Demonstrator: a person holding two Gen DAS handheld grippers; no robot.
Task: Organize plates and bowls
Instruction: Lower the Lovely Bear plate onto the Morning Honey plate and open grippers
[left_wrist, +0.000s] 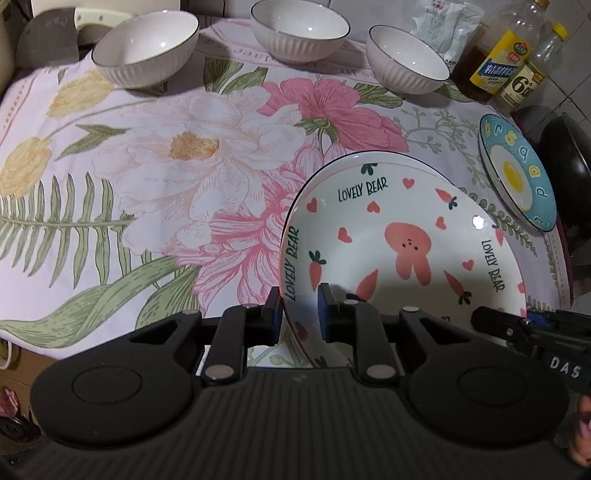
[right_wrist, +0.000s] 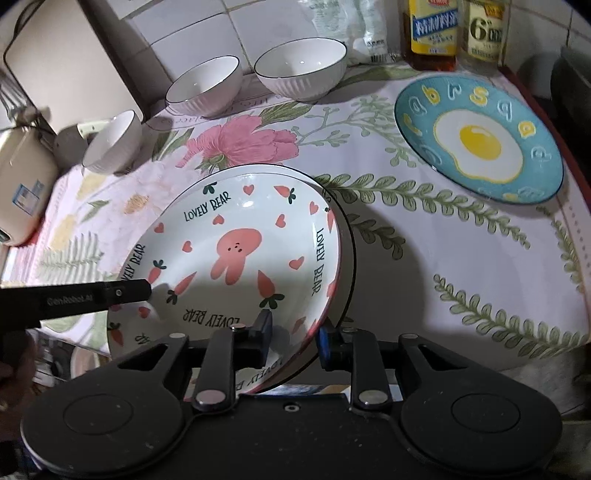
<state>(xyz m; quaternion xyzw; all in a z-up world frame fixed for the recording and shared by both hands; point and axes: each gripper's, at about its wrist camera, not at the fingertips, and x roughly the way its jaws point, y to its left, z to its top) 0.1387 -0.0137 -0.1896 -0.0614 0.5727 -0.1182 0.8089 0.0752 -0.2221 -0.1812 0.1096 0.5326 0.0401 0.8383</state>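
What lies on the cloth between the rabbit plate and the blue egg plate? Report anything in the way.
Nothing visible. In the right wrist view only bare floral tablecloth lies between the rabbit plate and the blue egg plate. The bowls and bottles stand farther back, off that path.

A rabbit-print plate (right_wrist: 236, 254) lettered "LOVELY BEAR" sits on a second dark-rimmed plate (right_wrist: 350, 258) on the floral tablecloth (right_wrist: 461, 258), its near rim between the jaws of the right gripper (right_wrist: 295, 339), whose blue pad (right_wrist: 325, 341) stands just off the rim. The left gripper (right_wrist: 142, 290) reaches its far edge. A blue fried-egg plate (right_wrist: 480, 140), three white ribbed bowls (right_wrist: 301, 74) and two bottles (right_wrist: 434, 33) stand behind.
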